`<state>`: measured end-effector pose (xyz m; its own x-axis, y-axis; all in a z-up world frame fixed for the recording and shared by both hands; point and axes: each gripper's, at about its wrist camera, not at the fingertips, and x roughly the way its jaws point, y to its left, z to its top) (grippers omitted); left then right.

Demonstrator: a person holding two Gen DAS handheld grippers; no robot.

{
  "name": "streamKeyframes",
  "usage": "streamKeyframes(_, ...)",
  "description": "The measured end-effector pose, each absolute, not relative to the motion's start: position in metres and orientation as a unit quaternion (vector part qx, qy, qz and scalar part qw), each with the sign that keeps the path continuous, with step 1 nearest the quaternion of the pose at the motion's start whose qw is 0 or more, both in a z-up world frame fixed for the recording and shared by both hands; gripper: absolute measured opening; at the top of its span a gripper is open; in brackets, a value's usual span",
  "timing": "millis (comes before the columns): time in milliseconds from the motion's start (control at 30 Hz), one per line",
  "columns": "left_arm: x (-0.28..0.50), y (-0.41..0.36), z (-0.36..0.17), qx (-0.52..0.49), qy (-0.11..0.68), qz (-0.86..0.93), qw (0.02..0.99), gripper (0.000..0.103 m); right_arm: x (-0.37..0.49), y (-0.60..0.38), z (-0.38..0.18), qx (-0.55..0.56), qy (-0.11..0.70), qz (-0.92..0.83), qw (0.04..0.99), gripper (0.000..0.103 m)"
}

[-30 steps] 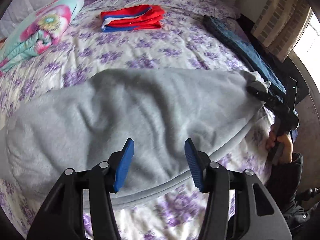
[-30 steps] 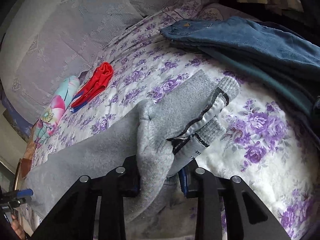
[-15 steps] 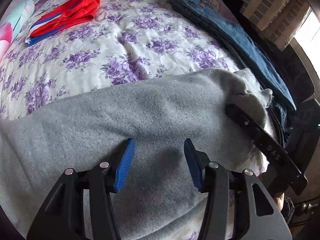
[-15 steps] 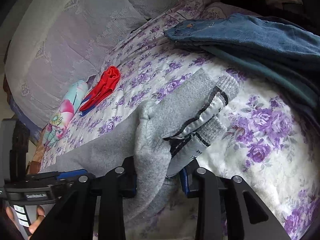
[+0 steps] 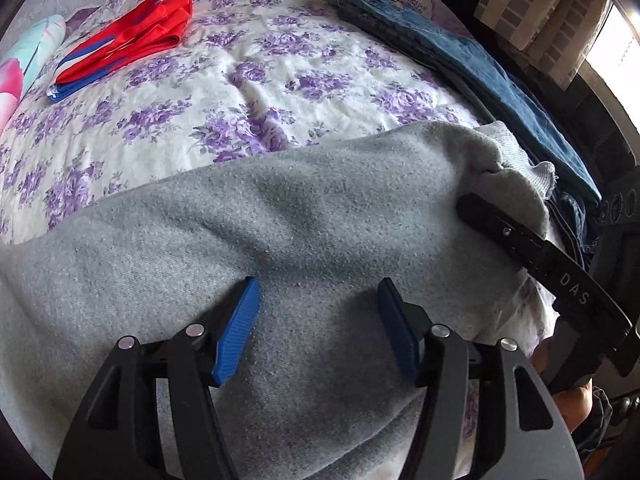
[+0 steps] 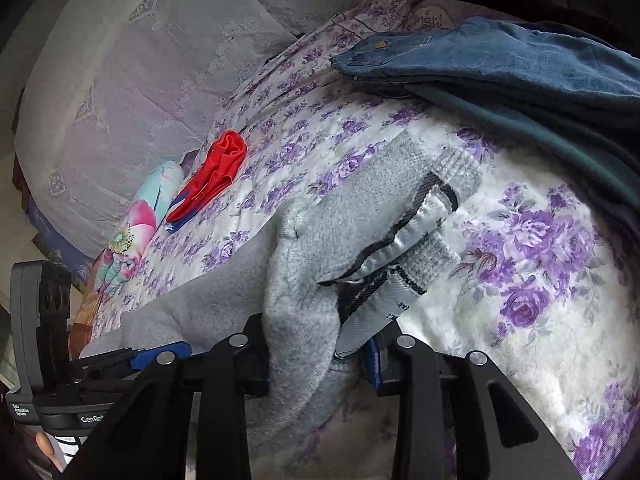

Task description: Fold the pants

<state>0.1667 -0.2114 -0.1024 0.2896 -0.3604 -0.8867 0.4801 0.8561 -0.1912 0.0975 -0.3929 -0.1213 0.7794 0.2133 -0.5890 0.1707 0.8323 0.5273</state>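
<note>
The left hand-held gripper (image 5: 316, 312) has moved in over the gray pants (image 5: 280, 232), spread wide — the right hand-held gripper (image 6: 316, 364) keeps pinching the waistband (image 6: 404, 236), ready to fold.

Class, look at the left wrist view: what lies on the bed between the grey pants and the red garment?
Only bare floral bedspread. In the left wrist view nothing rests between the grey pants and the red garment.
</note>
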Motion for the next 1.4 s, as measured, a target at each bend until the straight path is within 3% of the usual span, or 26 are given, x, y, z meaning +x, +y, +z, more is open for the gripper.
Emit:
streamKeyframes(100,0.154,-0.188,-0.089,0.029,0.527,-0.277,0.803,0.052,0.098,-0.394,-0.121,0.291,0.332,0.013,0.897,0.035)
streamKeyframes(167,0.143,-0.161,-0.073,0.015,0.505,-0.283,0.815,0.036,0.097,-0.393,-0.121,0.291,0.332,0.012,0.897,0.035)
streamKeyframes(200,0.138,-0.146,-0.066,0.012,0.496,-0.277,0.823,0.017,0.098,-0.392,-0.121,0.289,0.333,0.011,0.898,0.035)
streamKeyframes(233,0.135,-0.127,-0.061,0.006,0.492,-0.271,0.828,0.006,0.097,-0.392,-0.121,0.287,0.333,0.009,0.898,0.035)
streamKeyframes(433,0.134,0.008,-0.053,-0.052,0.471,-0.177,0.862,0.006,0.1,-0.389,-0.119,0.276,0.34,-0.006,0.899,0.035)
streamKeyframes(600,0.147,0.088,-0.094,-0.086,0.518,-0.117,0.843,0.006,0.103,-0.376,-0.103,0.242,0.361,-0.047,0.9,0.031)
streamKeyframes(867,0.153,0.111,-0.119,-0.143,0.504,-0.158,0.837,0.005,0.101,-0.319,-0.037,0.117,0.354,-0.105,0.922,0.028)
streamKeyframes(1100,0.153,0.115,-0.121,-0.153,0.5,-0.167,0.836,0.005,0.101,-0.187,0.027,-0.028,0.312,0.003,0.95,0.027)
streamKeyframes(1267,0.152,0.117,-0.122,-0.154,0.5,-0.169,0.836,0.005,0.121,-0.081,-0.016,-0.189,0.35,0.024,0.917,0.028)
streamKeyframes(1400,0.15,0.118,-0.122,-0.152,0.499,-0.172,0.836,0.005,0.128,-0.043,-0.072,-0.237,0.416,0.049,0.877,0.031)
